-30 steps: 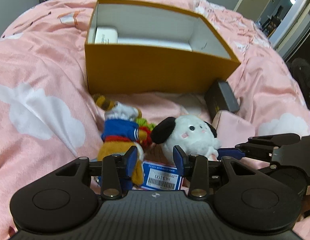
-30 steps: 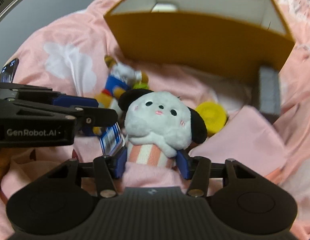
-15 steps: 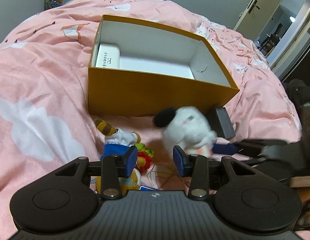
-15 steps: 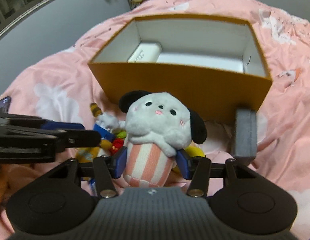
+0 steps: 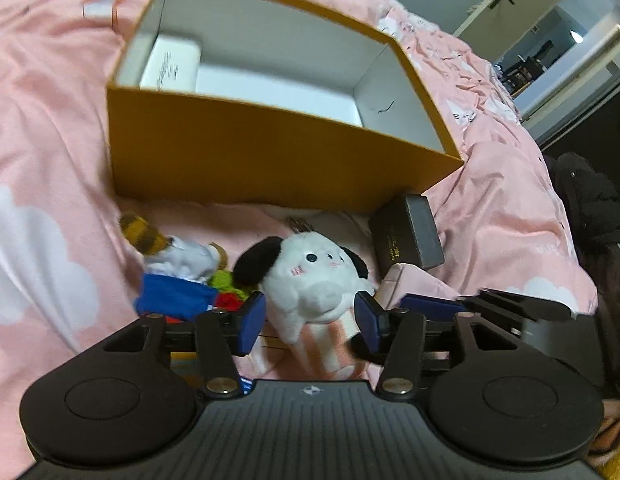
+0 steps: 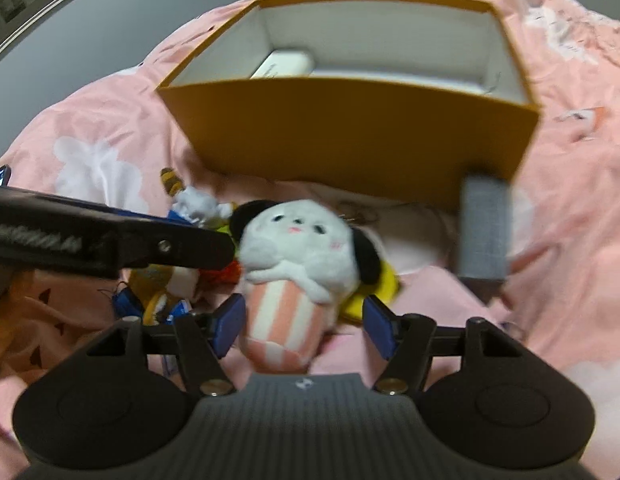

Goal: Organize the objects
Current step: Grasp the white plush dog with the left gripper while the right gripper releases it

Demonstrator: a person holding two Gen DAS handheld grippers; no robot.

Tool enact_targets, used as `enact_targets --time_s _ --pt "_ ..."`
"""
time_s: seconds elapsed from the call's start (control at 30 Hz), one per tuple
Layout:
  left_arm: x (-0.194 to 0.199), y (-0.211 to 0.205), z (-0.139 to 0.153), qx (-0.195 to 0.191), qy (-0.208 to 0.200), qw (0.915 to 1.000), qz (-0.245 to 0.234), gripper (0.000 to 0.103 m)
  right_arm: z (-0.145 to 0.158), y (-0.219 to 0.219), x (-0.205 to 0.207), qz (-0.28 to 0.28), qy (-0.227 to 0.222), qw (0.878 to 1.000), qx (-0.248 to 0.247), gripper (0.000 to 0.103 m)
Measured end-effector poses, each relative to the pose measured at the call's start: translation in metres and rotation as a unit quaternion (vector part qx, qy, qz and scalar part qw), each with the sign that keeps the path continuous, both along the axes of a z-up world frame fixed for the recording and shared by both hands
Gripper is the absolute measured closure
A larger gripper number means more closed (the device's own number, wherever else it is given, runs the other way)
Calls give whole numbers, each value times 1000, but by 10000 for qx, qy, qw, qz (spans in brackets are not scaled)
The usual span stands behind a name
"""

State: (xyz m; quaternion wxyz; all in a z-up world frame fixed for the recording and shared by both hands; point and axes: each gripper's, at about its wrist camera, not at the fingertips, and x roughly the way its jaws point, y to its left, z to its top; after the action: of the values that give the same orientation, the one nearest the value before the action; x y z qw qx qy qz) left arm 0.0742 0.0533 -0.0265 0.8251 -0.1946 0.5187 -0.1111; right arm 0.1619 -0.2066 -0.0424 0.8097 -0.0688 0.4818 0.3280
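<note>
Fluffy white dog plush point(image 6: 298, 256), striped pink base, beside rigid orange box point(image 6: 349, 136).

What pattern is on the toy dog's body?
Pink and white stripes, clearest in the right wrist view.

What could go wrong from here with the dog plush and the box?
1. Both grippers' jaws have just been opening around the white dog plush; with the right gripper pads off it, the plush may drop onto the bedding short of the orange box.
2. The left gripper and right gripper crowd the same toy and may collide.
</note>
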Motion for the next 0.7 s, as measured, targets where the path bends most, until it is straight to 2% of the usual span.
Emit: enact_targets --time_s 0.13,0.4,0.57,0.7 --pt "10 -9 -17 91 366 9992 114 43 2 -14 8 -344 -99 9992 -147 56" --pt "20 -13 -45 -188 713 9969 260 22 -6 -22 18 -499 -6 9987 -119 58" --pt "28 -22 -53 -194 600 9974 338 22 -9 -20 17 -471 0 9988 -134 58" --pt "28 -22 -54 -243 512 9977 385 32 -10 -21 17 -472 4 9988 -120 58"
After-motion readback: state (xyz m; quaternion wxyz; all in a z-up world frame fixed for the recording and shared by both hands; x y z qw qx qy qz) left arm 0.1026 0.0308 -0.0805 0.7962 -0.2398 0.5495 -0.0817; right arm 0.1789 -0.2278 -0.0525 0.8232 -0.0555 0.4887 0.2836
